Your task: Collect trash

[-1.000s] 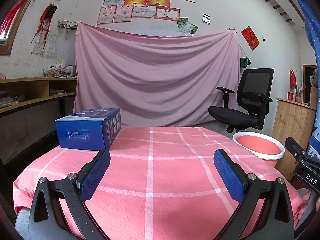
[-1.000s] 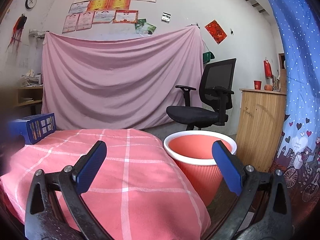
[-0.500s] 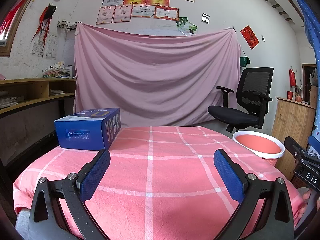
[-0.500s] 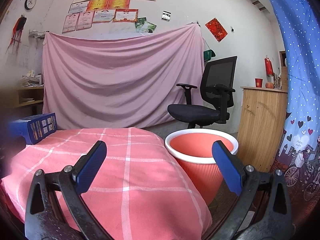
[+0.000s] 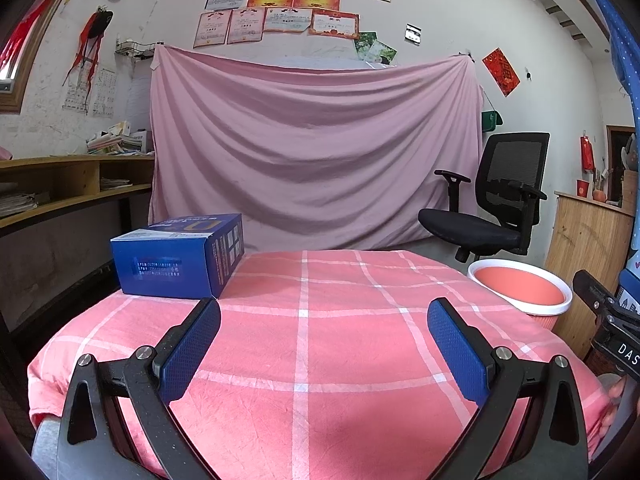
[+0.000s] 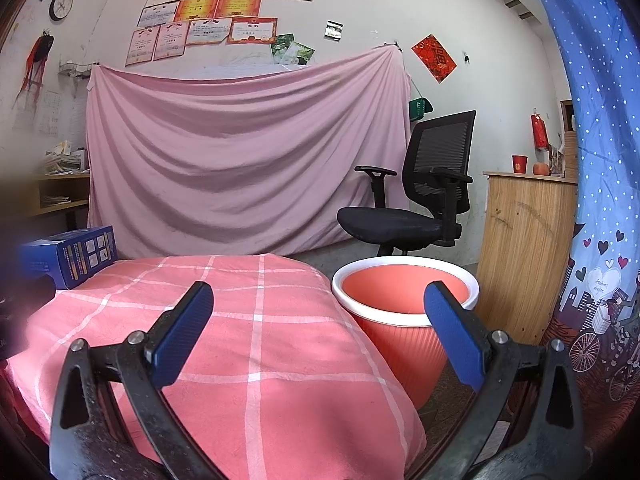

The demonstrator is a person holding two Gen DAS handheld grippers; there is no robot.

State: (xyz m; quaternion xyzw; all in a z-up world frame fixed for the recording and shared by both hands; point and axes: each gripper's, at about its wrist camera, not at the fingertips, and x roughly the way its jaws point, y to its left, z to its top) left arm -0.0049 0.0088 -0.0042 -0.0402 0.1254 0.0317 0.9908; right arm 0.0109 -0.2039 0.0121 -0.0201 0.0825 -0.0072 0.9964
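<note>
Left fingers: the left gripper [image 5: 324,316] has its blue-padded fingers [image 5: 190,350] spread wide with nothing between them, poised above the near part of the bench.
Right fingers: the right gripper [image 6: 319,312] is likewise spread wide and holds nothing; its right pad overlaps the bin's rim in the right wrist view, and whether it touches cannot be told.
Blue box: the blue box [image 5: 180,256] lies flat on the far left corner of the bench, just beyond the left gripper's left pad; in the right wrist view it shows at the far left edge [image 6: 70,256].
Bench: the bench [image 5: 340,344] is covered by a pink cloth with a white check; only the box rests on it.
Bin: the orange bin [image 6: 400,320] with a white rim stands on the floor just beside the right edge of the bench, upright and open at the top; no contents show inside.
Office chair: the black office chair [image 6: 420,200] stands behind the bin, in front of the pink sheet [image 5: 312,152] hung on the wall.
Cabinet: the wooden cabinet [image 6: 528,248] stands right of the bin.
</note>
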